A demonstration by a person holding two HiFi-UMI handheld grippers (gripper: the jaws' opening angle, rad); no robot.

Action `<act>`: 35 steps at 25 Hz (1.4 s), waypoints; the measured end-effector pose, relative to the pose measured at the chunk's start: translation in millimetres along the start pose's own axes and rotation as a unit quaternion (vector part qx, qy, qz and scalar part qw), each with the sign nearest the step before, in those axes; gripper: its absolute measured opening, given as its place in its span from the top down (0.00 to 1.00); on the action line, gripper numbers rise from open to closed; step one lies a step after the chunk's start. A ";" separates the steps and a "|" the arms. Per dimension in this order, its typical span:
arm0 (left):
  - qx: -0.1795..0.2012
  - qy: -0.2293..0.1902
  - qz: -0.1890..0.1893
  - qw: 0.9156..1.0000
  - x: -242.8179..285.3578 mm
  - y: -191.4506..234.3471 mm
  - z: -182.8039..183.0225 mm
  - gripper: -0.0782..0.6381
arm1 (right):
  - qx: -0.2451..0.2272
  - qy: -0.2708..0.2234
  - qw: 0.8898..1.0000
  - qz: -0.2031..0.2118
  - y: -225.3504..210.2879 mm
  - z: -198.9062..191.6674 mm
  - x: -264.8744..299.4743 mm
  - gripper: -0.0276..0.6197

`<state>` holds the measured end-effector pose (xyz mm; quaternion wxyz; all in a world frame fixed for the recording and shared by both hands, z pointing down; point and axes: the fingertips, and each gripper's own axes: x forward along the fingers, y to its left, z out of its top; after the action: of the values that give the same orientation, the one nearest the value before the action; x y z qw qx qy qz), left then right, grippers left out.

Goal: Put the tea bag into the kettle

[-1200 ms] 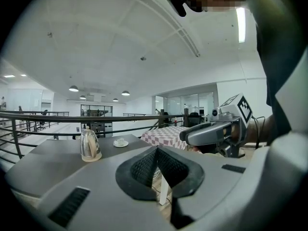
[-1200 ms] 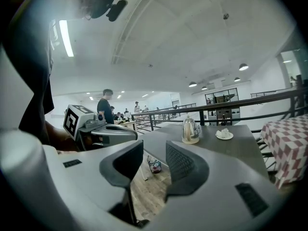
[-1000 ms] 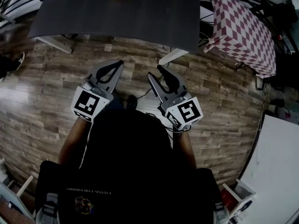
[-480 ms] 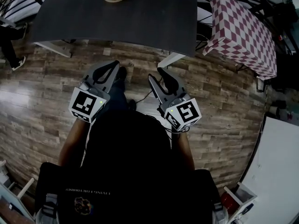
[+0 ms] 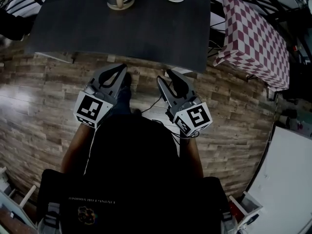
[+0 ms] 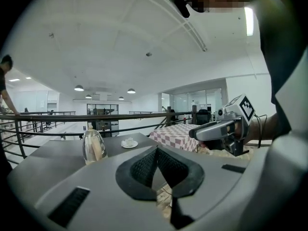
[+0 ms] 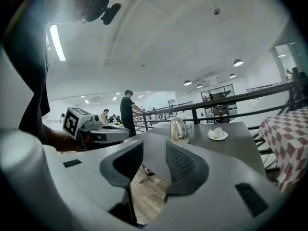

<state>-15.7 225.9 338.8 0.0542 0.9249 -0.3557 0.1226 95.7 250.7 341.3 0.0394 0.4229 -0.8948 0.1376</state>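
Bright ceiling lights, fisheye-warped edges

The person wears a black top (image 5: 134, 169), short-sleeved as far as the head view shows. Low on it sits a pale line of print with a round emblem (image 5: 87, 213), too small to read. To either side of the top are the left gripper (image 5: 120, 68) and the right gripper (image 5: 167, 75), both moulded grey. Each bears a white cube (image 5: 91, 110) with a black square marker. The pads (image 6: 143, 166) are black and finely ribbed. A thin dark cable (image 6: 258, 129) runs from the right gripper.
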 end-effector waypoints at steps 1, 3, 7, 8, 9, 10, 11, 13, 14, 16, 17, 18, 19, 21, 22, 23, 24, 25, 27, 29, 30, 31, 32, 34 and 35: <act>-0.002 0.003 -0.001 1.000 3.4 7.3 0.3 0.88 | 0.001 0.002 1.000 0.000 -3.7 2.9 8.3 0.74; -0.007 0.010 -0.003 1.000 8.5 21.2 -0.8 0.88 | 0.005 0.005 1.000 -0.002 -9.0 7.3 22.6 0.74; -0.013 0.015 -0.003 1.000 22.4 51.2 1.9 0.88 | 0.009 0.015 1.000 0.001 -20.7 12.5 49.4 0.74; -0.014 0.015 -0.003 1.000 26.3 58.6 3.4 0.88 | 0.008 0.018 1.000 0.001 -24.3 13.9 55.7 0.74; -0.014 0.016 -0.004 1.000 30.3 65.7 4.5 0.88 | 0.008 0.020 1.000 0.002 -28.1 15.4 61.9 0.74; -0.015 0.016 -0.003 1.000 34.0 72.6 5.0 0.88 | 0.009 0.021 1.000 0.001 -31.8 17.2 67.9 0.74; -0.017 0.017 -0.003 1.000 37.4 79.0 4.9 0.88 | 0.011 0.022 1.000 -0.001 -35.0 19.1 73.8 0.74; -0.021 0.019 -0.002 1.000 42.9 90.7 3.9 0.88 | 0.012 0.026 1.000 -0.003 -40.0 23.5 85.4 0.74; -0.023 0.020 -0.002 1.000 44.9 95.9 3.6 0.88 | 0.011 0.027 1.000 -0.003 -42.1 25.3 90.8 0.74; -0.026 0.022 -0.003 0.999 47.0 104.8 3.5 0.88 | 0.012 0.030 0.999 -0.002 -45.0 27.6 100.9 0.74; -0.027 0.024 -0.004 0.999 47.6 108.4 3.5 0.88 | 0.013 0.031 0.999 -0.002 -45.8 28.5 105.3 0.74; -0.027 0.025 -0.005 0.999 47.9 111.0 3.2 0.88 | 0.014 0.031 0.999 -0.002 -46.0 29.3 108.8 0.74; -0.027 0.025 -0.006 0.999 48.1 112.2 2.8 0.88 | 0.014 0.031 0.999 -0.002 -45.9 29.7 110.6 0.74; -0.026 0.026 -0.006 0.999 48.6 110.6 2.2 0.88 | 0.014 0.030 0.999 -0.001 -45.5 29.0 110.0 0.74; -0.025 0.026 -0.006 0.999 49.3 110.0 2.3 0.88 | 0.015 0.029 0.999 0.000 -45.7 28.1 109.5 0.74; -0.025 0.026 -0.006 0.999 50.6 110.8 2.6 0.88 | 0.016 0.030 0.999 0.001 -46.3 27.6 110.4 0.74; -0.024 0.026 -0.006 0.999 52.2 113.2 3.3 0.88 | 0.017 0.031 0.999 0.002 -46.9 27.8 112.7 0.74; -0.024 0.026 -0.006 0.999 53.8 116.5 4.2 0.88 | 0.017 0.032 0.999 0.002 -47.5 28.6 115.9 0.74; -0.024 0.026 -0.007 0.999 56.3 123.0 5.2 0.88 | 0.019 0.033 0.999 0.002 -48.1 30.0 122.8 0.74; -0.024 0.027 -0.008 0.999 58.0 128.5 4.4 0.88 | 0.019 0.034 0.999 0.003 -48.7 30.3 129.5 0.74; -0.025 0.027 -0.009 0.999 58.9 131.3 3.6 0.88 | 0.019 0.035 0.999 0.003 -49.1 30.4 133.0 0.74; -0.026 0.028 -0.009 0.999 59.6 134.1 2.9 0.88 | 0.019 0.036 0.999 0.003 -49.6 30.7 136.6 0.74; -0.027 0.028 -0.009 0.999 60.1 137.0 2.2 0.88 | 0.019 0.036 0.999 0.003 -50.0 31.4 140.0 0.74; -0.028 0.028 -0.008 0.999 60.9 143.2 1.2 0.88 | 0.019 0.036 0.999 0.003 -50.8 33.7 146.8 0.74; -0.029 0.028 -0.008 0.999 60.9 146.4 0.9 0.88 | 0.017 0.037 0.999 0.003 -51.0 34.7 150.0 0.74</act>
<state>-70.1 78.0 356.0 0.0922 0.9218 -0.3503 0.1380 40.6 98.3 346.9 0.0644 0.4153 -0.8916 0.1688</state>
